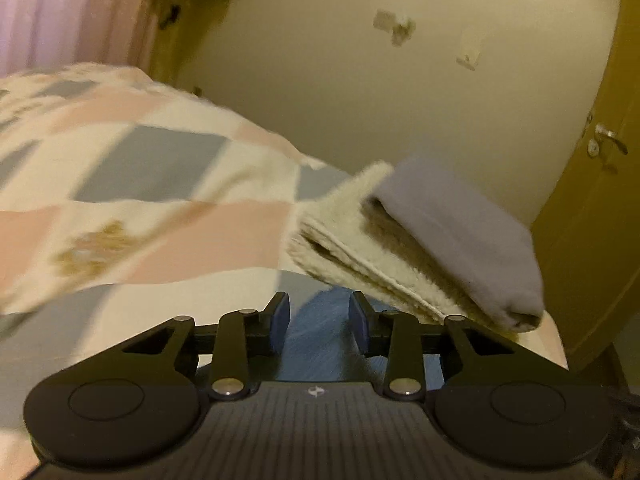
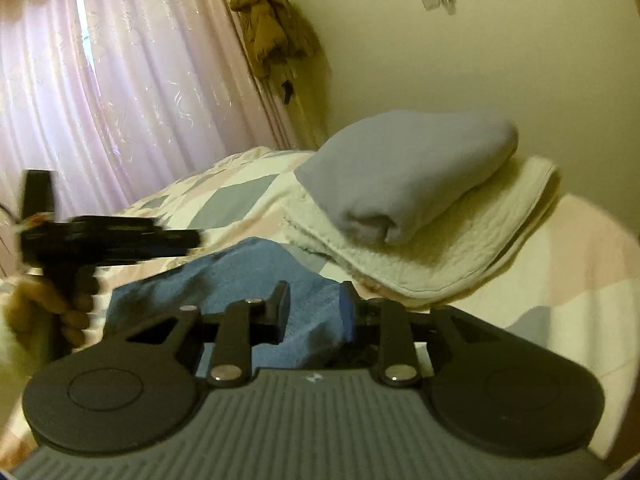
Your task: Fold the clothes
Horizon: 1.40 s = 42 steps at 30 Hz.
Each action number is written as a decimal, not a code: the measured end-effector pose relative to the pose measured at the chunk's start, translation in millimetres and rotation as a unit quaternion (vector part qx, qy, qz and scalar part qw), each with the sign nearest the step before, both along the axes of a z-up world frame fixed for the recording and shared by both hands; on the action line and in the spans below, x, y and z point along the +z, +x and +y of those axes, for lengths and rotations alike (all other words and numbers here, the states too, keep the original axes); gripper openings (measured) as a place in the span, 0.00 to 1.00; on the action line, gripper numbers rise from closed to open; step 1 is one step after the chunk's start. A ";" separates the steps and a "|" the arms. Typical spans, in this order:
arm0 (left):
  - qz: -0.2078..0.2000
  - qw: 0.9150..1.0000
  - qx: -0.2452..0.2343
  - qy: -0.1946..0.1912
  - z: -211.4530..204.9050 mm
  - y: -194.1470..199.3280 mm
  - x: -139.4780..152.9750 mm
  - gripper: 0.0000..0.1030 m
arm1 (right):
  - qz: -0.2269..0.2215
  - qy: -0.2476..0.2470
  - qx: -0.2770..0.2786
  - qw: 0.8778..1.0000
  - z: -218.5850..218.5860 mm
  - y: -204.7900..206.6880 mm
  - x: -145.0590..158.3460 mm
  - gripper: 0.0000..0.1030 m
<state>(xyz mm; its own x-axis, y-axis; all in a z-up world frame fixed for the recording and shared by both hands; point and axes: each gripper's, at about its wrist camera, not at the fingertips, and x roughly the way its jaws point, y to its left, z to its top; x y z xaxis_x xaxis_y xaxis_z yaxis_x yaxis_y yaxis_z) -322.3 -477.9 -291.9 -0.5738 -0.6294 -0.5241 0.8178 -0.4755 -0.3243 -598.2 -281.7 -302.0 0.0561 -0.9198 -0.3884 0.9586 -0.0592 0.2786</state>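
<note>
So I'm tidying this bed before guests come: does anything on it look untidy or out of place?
Only the blue cloth stands out: it lies bunched and unfolded on the patchwork bedspread, in front of the neat stack of a folded grey garment on a folded cream blanket.

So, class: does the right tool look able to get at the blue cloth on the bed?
Probably yes. The blue cloth lies directly ahead of the right tool, bunched between its parted jaws, with nothing covering it. The folded stack sits behind, out of the way.
</note>
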 end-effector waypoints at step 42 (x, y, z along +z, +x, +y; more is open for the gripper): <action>-0.142 0.981 0.130 0.009 388.9 60.5 110.8 0.81 | -0.017 0.051 0.017 0.998 302.4 123.1 98.5 0.61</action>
